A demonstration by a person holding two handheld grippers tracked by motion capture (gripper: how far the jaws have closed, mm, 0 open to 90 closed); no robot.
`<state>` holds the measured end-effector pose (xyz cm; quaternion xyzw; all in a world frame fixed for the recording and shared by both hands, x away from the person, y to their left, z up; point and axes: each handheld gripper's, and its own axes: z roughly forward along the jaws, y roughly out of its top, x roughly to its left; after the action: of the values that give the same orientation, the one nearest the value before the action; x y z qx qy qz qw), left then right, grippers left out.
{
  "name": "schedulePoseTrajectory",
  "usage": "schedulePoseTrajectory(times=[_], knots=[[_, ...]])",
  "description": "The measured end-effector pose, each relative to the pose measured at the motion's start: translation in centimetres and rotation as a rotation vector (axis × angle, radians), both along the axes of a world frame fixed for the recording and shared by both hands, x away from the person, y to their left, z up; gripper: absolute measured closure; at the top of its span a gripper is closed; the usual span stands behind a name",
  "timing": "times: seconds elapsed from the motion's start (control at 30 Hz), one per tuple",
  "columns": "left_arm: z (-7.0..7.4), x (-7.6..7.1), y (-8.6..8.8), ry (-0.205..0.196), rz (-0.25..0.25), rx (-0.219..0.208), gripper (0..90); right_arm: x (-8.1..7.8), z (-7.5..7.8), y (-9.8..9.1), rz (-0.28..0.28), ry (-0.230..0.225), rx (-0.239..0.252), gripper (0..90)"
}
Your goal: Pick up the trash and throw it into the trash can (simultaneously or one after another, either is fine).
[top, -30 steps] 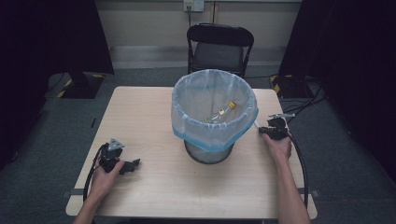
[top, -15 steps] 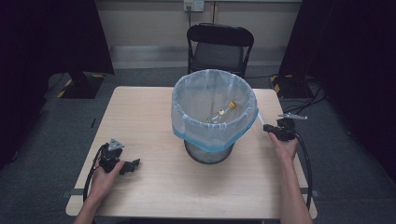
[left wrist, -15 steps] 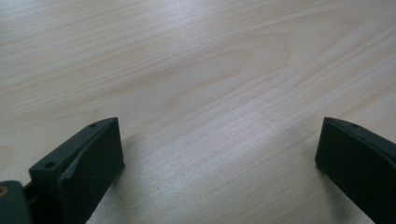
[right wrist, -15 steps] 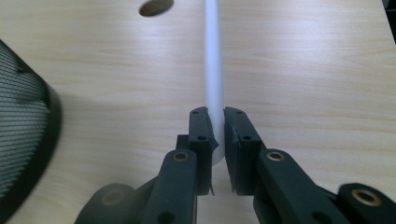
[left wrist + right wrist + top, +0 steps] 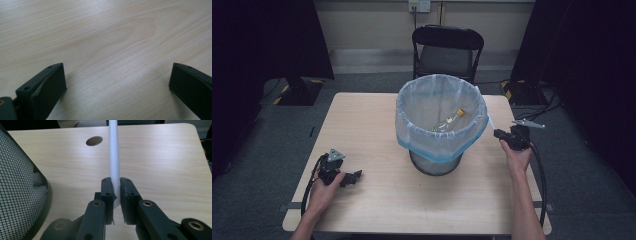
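A: Fingers first. Right gripper [image 5: 115, 192]: fingers [image 5: 108, 195] clamped on a white strip [image 5: 114, 157], nothing else between them. Left gripper [image 5: 117, 87]: fingers [image 5: 50, 85] spread wide, bare desk [image 5: 112, 37] between them, holding nothing.

B: Strip axis?

A: In the right gripper view it runs straight up the middle of the frame, from the fingers to the top edge, long axis in line with the gripper. In the high view the strip [image 5: 490, 121] is a thin white line at right of centre, slanting from the right gripper [image 5: 502, 135] up and left to the rim of the bag [image 5: 439, 107]. Looks taut. It sits above the desk's right side, between the bin and the right hand [image 5: 516, 156].

B: Surroundings?

A: Black mesh bin [image 5: 434, 164] mid-desk, lined with the translucent bag, blue band along its turned-down edge. In the right gripper view the bin [image 5: 20, 195] fills the left side, close beside the fingers. A clear bottle with a yellow cap [image 5: 451, 119] lies tilted inside the bag. Round cable hole [image 5: 94, 141] in the desk at upper left of the right gripper view, just left of the strip. Black chair [image 5: 448, 47] behind the desk, top centre. Left gripper [image 5: 354, 176] at lower left, resting on the desk, well apart from the bin.

B: In the way?

A: Only the bin, just left of the strip.

B: Strip look?

A: Plain white, flat, narrow, smooth, matte, even width. Lower end hidden between the fingers.
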<state>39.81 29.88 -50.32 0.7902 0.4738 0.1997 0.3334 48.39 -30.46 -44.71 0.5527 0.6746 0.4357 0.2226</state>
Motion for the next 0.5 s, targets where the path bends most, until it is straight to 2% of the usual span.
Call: schedulePoseTrajectory(times=[0.13, 0.33, 0.5], knots=[[0.0, 0.0, 0.0, 0.001, 0.0, -0.002, 0.3, -0.2, 0.4, 0.1, 0.001, -0.014, -0.001, 82.0], [0.0, 0.0, 0.0, 0.001, 0.002, -0.004, 0.3, -0.7, 2.1, 0.4, 0.007, -0.067, 0.007, 82.0], [0.0, 0.0, 0.0, 0.001, 0.001, -0.003, 0.3, -0.9, 2.7, 0.4, 0.011, -0.086, 0.017, 81.9]])
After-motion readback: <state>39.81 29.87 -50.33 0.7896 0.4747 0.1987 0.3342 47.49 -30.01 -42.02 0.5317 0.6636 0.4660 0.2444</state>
